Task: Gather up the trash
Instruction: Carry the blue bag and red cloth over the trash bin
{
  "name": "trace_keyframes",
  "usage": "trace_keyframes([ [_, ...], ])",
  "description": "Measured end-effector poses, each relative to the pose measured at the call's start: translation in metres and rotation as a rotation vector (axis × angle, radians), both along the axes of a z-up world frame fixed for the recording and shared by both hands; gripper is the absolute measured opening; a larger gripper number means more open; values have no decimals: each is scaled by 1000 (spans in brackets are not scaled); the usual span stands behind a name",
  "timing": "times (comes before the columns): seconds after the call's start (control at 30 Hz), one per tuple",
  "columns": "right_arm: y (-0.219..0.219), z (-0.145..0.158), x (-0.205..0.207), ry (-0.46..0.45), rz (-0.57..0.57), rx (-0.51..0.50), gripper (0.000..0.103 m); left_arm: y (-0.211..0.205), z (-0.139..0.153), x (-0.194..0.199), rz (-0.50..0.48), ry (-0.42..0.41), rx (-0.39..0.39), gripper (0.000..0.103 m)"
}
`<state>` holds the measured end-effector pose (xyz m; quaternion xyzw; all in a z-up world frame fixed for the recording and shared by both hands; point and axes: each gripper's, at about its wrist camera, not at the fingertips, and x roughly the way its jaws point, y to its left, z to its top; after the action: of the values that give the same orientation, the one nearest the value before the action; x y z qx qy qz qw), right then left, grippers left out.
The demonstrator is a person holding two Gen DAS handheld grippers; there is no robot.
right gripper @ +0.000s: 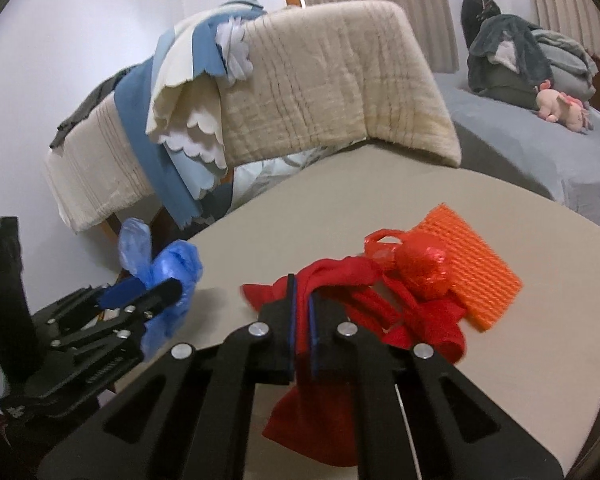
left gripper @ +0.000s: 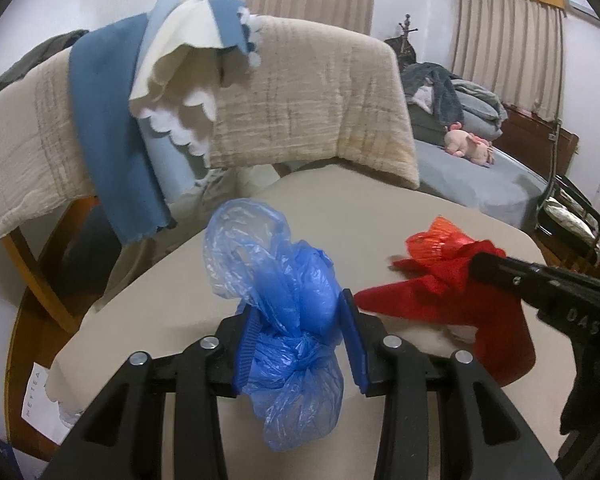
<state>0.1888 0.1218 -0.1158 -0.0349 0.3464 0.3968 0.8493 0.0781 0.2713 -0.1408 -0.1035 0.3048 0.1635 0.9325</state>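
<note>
My left gripper is shut on a knotted blue plastic bag and holds it above the beige table; the bag also shows at the left of the right wrist view. My right gripper is shut on a red cloth, which trails onto the table and hangs below the jaws. The red cloth shows at the right of the left wrist view. A red plastic bag and an orange ribbed net lie on the table just beyond the cloth.
A chair draped with a beige towel and blue and white cloths stands behind the table. A bed with grey bedding and a pink plush toy is at the right. A white paper bag sits on the floor at the left.
</note>
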Motion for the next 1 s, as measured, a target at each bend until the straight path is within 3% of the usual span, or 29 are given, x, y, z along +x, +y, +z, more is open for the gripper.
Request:
trace_keyframes([
  [0.43, -62, 43, -24, -62, -55, 54, 4, -46, 35, 4, -92, -47, 24, 39],
  [1.0, -186, 59, -40, -120, -294, 2, 4, -153, 57, 24, -348, -73, 13, 39],
])
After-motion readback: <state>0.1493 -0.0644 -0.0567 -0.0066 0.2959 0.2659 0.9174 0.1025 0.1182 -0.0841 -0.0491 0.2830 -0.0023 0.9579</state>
